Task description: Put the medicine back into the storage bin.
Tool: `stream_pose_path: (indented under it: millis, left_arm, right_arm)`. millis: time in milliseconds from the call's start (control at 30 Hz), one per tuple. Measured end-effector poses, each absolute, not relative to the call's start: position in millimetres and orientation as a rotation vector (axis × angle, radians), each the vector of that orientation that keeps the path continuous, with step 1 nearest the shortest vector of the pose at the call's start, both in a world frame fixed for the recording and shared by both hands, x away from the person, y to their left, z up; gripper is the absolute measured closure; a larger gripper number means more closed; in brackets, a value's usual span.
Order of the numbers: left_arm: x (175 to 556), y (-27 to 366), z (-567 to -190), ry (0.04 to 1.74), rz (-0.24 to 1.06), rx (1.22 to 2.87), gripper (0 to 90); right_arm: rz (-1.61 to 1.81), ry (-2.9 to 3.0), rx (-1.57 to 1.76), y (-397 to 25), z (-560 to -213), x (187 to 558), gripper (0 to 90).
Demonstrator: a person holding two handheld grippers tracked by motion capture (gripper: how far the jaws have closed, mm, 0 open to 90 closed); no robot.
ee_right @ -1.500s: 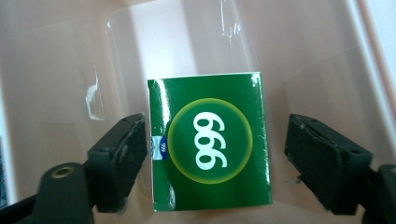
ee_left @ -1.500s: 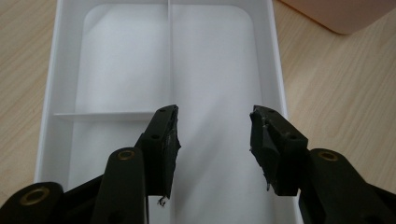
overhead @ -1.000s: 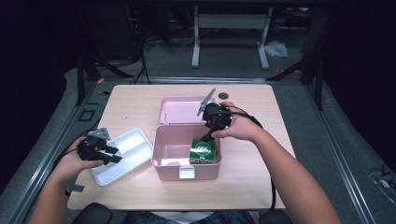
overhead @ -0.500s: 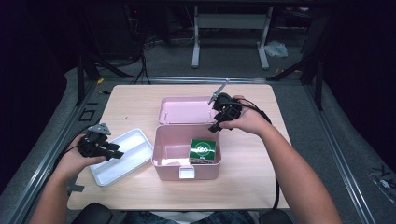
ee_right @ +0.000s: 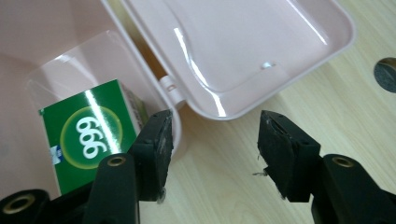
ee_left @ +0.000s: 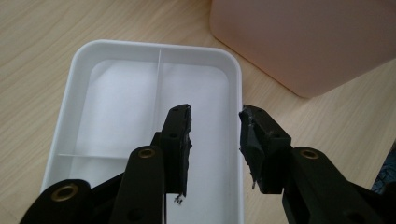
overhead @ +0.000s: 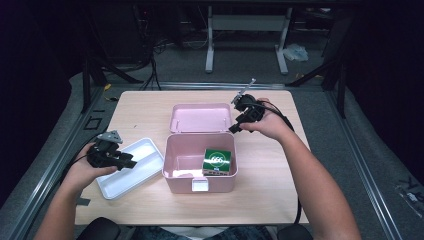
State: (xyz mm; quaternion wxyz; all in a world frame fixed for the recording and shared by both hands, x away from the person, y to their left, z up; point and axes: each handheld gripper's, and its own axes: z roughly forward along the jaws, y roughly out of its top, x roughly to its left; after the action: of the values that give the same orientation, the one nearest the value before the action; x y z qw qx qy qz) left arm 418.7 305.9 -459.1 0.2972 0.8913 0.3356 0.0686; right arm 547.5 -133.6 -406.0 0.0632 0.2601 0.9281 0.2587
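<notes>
I note that since a second ago my right gripper (overhead: 239, 123) has lifted out of the pink box (overhead: 200, 167) and drawn back; it now hangs above the table (overhead: 260, 200) beside the box's right rear corner, near the hinge of the opened lid (overhead: 200, 117). The green carton (overhead: 218, 161), which was under those jaws, now stands alone inside the box at its right side. My left gripper (overhead: 125, 161) has barely shifted and remains over the white tray (overhead: 145, 150), left of the box.

In the right gripper view, the right gripper (ee_right: 212, 140) has its jaws spread wide with nothing between them; in the left gripper view, the left gripper (ee_left: 215, 135) is moderately parted, also empty, above the tray's (ee_left: 84, 60) right rim.

The carton (ee_right: 88, 140) is a small rectangular pack, glossy green, with a paler green disc ringed in white on its face. The disc bears white numerals reading "999" or "666", depending on orientation. A small blue mark sits at one corner; I cannot read it.

The tray shows thin internal dividers.
</notes>
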Motion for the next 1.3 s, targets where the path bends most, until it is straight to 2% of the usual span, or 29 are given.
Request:
stream_pose_path:
  millis: [633, 1100, 1300]
  left_arm:
    - [419, 287, -454, 0.846, 0.194, 2.395, 66.5]
    - [432, 309, -480, 0.988, 0.239, 2.496, 82.6]
    - [438, 318, -492, 1.04, 0.231, 2.49, 84.5]
  right_arm:
    - [0.855, 2.733, 0.882, -136, -414, 560, 45.8]
    - [0.875, 2.722, 0.873, -136, -412, 558, 45.7]
    - [0.883, 2.714, 0.874, -139, -411, 559, 45.7]
